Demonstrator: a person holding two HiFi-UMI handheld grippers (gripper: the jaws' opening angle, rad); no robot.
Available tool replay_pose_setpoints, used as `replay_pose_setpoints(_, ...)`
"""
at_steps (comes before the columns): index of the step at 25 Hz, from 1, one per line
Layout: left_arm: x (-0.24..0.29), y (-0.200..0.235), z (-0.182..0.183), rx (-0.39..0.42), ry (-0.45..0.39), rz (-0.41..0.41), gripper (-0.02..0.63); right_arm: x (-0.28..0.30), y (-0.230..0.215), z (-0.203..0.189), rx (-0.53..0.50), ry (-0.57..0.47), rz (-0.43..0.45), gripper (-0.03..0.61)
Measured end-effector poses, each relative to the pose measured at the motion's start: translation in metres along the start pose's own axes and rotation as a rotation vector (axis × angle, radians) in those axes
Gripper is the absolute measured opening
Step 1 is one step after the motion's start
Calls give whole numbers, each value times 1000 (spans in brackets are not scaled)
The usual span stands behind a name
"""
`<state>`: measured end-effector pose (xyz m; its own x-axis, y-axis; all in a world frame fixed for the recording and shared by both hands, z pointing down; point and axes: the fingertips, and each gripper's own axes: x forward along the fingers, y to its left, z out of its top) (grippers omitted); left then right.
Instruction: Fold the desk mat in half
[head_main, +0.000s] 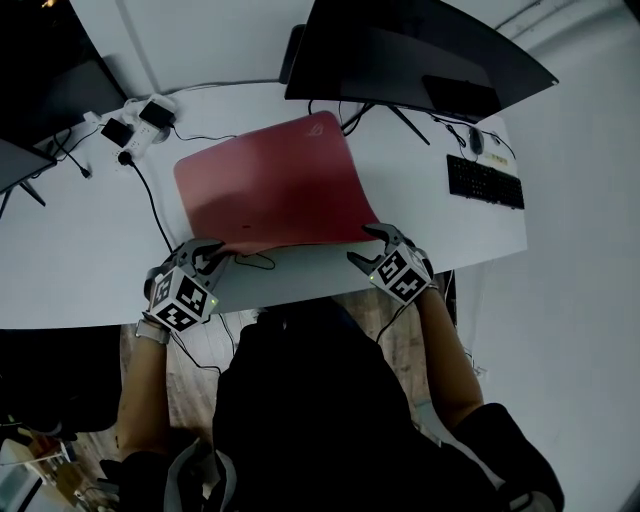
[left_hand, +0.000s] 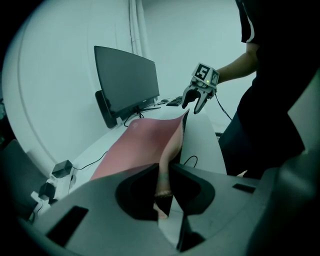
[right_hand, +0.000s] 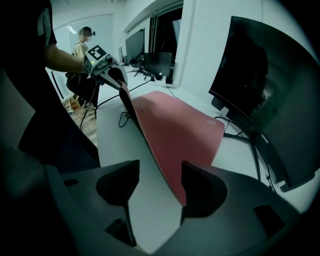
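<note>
Matt desk mat, smooth desk

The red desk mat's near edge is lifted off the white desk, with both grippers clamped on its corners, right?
Only the left gripper is clamped on the red desk mat. The right gripper view shows the right gripper with jaws apart, the corner loose between them. The rest holds.

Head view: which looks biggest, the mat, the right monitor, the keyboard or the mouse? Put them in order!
1. mat and monitor: they look about alike, and the monitor is cut off at the top, so I won't rank them.
2. keyboard
3. mouse
</note>
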<state>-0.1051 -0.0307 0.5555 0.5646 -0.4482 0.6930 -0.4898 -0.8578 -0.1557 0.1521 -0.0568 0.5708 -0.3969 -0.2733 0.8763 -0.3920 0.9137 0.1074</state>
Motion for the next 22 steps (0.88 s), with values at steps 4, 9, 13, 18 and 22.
replay_pose_setpoints(4,-2,14,4,-18,-7,24,60,10,-16,1,-61,40,-23,252)
replay_pose_setpoints(9,-4,32,7,-36,-12,55,60,15,-38,10,-88,41,-50,209)
replay_pose_setpoints(13,-4,42,9,-49,-10,71,61,17,-57,21,-108,29,-76,138)
replay_pose_setpoints(18,-2,56,8,-79,-6,101,61,21,-79,40,-143,28,-98,83)
replay_pose_setpoints(22,1,68,4,-114,-3,119,63,26,-95,57,-151,16,-110,67)
